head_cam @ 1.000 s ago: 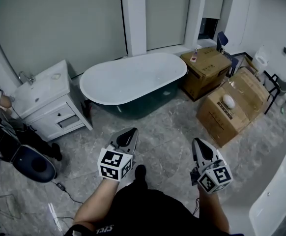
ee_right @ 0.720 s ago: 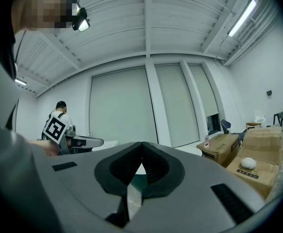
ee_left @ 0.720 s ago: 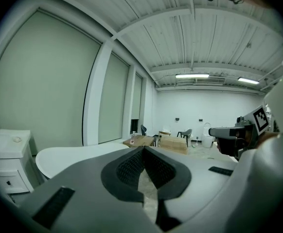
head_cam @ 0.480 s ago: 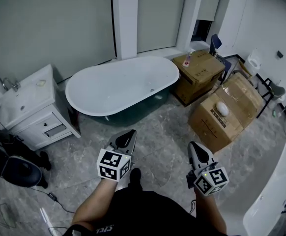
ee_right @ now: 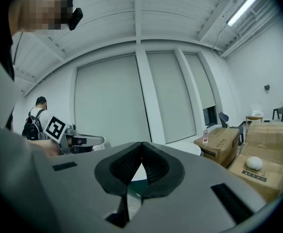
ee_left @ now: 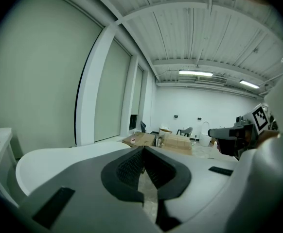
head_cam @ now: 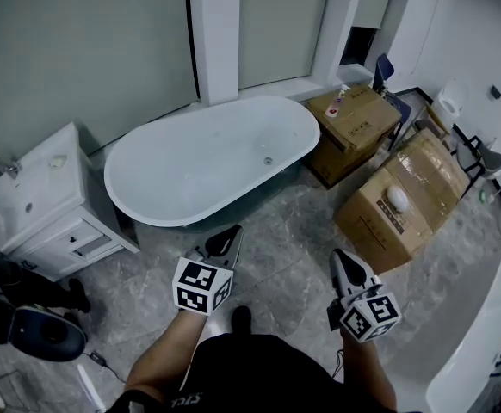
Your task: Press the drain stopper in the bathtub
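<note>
The left tongs [head_cam: 230,232] are pinched shut on nothing, over the floor and well short of the bathtub [head_cam: 147,144] at the person's 12 o'clock, whose drain stopper [head_cam: 268,160] sits untouched on the tub floor toward 1 o'clock. The right tongs [head_cam: 340,253] are likewise closed and empty, with cardboard boxes [head_cam: 401,200] near at 2 o'clock. My worry is the long lean over the rim: a tip could skid off that small stopper.

Bare floor [head_cam: 285,231] lies open between the person and the bathtub [head_cam: 190,172]. The tub is open-topped — a clear way down to the drain stopper [head_cam: 268,160] on its bottom. A sink cabinet [head_cam: 35,200] stands close at its left end, cardboard boxes [head_cam: 358,123] close at its right.
</note>
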A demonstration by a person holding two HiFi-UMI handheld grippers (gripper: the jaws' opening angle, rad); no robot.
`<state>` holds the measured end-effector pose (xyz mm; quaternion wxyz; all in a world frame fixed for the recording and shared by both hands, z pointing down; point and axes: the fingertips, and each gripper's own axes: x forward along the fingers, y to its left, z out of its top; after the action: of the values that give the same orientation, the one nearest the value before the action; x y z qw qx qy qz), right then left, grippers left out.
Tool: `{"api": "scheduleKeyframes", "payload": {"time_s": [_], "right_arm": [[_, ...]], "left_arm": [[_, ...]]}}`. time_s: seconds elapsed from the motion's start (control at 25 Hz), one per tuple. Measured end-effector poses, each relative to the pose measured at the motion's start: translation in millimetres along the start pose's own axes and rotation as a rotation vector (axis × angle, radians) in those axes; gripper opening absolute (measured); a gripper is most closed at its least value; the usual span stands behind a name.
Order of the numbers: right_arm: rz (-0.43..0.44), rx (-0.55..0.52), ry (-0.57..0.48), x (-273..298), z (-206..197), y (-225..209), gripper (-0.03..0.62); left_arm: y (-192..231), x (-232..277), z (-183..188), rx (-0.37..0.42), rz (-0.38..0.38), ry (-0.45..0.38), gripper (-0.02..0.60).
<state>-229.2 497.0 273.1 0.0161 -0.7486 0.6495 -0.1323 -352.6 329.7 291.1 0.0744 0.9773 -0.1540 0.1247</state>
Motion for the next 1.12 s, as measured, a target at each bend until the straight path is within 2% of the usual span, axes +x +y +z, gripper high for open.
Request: {"api": "scheduleKeyframes", "payload": {"time_s": [0.32,0.52,0.76,0.96,1.12], "right_arm": [[-0.018,-0.019,0.011,53.2,11.0,-3.1,0.015],[-0.024,-0.018,0.022,76.5,18.7,-12.6,0.015],[-0.018,0.012,0.027,115.1,24.1,-49.8,0.015],[0.064,0.023,0.029,173.6,25.3,-94.6,0.015],[0.103,0.036,0.048,227.5,39.0,-137.7,0.014]], "left_arm": [[51.6,31.7,11.6,-0.013,-0.023,-0.016,0.014],[68.5,47.4,16.6,-0.022,-0.018,-0.018,0.014],[84.3,88.5,20.9,-0.017,0.005,-0.001,0.014],[107.1,138.9,32.5,-0.026,0.050,0.013,0.014],[118.3,199.9,45.0,-0.034,0.074,0.035,0.014]]}}
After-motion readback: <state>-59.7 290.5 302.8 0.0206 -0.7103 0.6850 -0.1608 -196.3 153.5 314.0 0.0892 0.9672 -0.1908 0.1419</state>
